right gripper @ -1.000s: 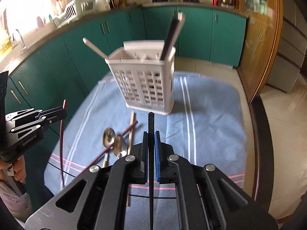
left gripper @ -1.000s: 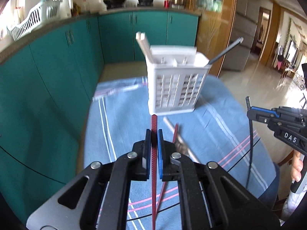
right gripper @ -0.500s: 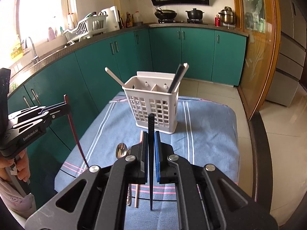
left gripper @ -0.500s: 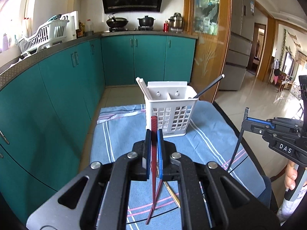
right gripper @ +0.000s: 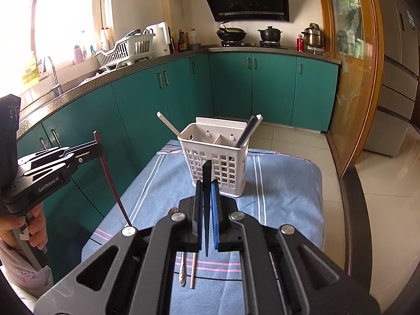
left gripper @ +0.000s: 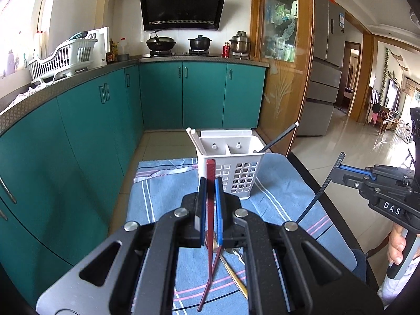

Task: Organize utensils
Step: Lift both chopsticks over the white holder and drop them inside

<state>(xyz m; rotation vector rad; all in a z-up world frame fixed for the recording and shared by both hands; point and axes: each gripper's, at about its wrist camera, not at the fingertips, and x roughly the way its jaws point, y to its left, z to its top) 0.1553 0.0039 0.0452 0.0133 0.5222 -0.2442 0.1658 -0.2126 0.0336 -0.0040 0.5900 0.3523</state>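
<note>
A blue striped cloth (left gripper: 162,197) covers the tabletop in a kitchen with teal cabinets (right gripper: 270,86). A white slotted utensil caddy (right gripper: 218,168) stands on the cloth. The left gripper (left gripper: 210,183) is clamped on a red chopstick (left gripper: 210,210); the right gripper (right gripper: 207,186) is clamped on a black chopstick (right gripper: 206,210). A spoon (right gripper: 183,270) is shown only in the right wrist view, a gold utensil (left gripper: 236,278) only in the left.

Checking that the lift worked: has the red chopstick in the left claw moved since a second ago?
Yes. The red chopstick, clamped in the left claw, has risen off the blue cloth and now sits farther back from the white basket.
</note>
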